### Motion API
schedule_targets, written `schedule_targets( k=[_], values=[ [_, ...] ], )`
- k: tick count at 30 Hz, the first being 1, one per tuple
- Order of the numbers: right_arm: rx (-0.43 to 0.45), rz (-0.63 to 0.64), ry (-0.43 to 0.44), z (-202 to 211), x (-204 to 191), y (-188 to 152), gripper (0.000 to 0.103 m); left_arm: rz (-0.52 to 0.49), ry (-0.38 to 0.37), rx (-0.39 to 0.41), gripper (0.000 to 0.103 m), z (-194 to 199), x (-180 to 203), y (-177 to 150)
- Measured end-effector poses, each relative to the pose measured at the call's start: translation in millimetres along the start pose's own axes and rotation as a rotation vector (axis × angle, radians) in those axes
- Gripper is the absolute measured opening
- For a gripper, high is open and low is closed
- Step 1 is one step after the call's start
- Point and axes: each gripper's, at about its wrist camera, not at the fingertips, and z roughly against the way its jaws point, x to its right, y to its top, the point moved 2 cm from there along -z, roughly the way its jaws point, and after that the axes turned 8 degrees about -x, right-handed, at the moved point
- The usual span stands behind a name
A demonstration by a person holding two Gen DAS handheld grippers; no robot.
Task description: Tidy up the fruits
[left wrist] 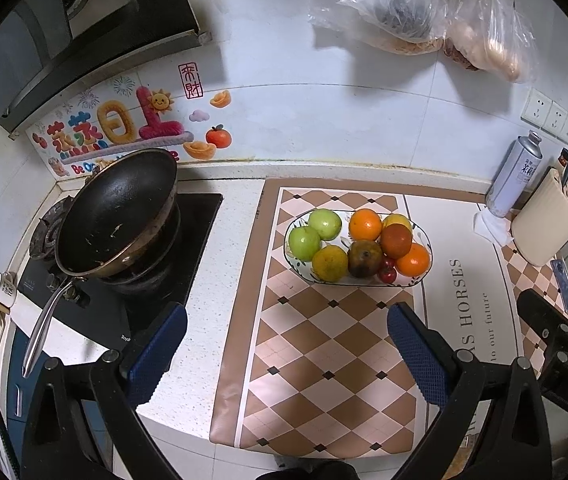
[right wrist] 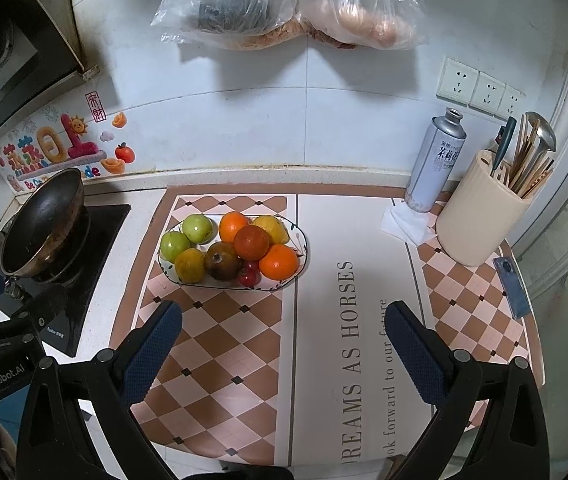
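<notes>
**A:** Ahead of both tongs, on the checked mat [right wrist: 220, 332], everything that counts as fruit is found gathered in one oval bowl [right wrist: 302, 240]. Nothing loose is seen on the mat or on the counter [left wrist: 208, 280] beside it.

**B:** So can the sorting be called finished?

**A:** It cannot be settled. A full bowl would fit fruit already collected, and it would equally fit fruit waiting to be taken out and set elsewhere (no second dish is visible).

**B:** How is the bowl filled?

**A:** Three oranges [right wrist: 279, 262] are piled toward the right gripper [right wrist: 284, 340] side, with a lemon [right wrist: 274, 227] behind them. Two green apples [right wrist: 175, 246] are kept toward the left gripper [left wrist: 286, 340] side. A yellow-green citrus [right wrist: 190, 266] and a dull brown fruit [right wrist: 223, 266] sit at the near rim, and small red fruits [right wrist: 249, 276] are tucked in at the front.

**B:** And the tongs themselves?

**A:** Both pairs are held wide apart, with nothing clamped, short of the bowl and well above the mat.
</notes>
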Motion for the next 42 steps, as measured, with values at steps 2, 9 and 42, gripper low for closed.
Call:
schedule_targets(
  k=[2, 9, 42],
  values=[
    [-0.001, 0.0, 0.001, 0.1, 0.1, -0.1, 0.103, -0.001, 0.002, 0.0, 0.103, -0.3, 0.0, -1.4],
    [-0.002, -0.001, 0.003, 2.6, -2.2, -1.3, 0.103, -0.001, 0.005, 0.002, 0.103, 0.1, -0.3, -2.0],
    [-0.021, -0.028, 0.019, 4.2, -4.9, -12.8, 0.103, -0.031, -0.002, 0.019, 0.103, 2.7, -2.8, -8.1]
  ],
)
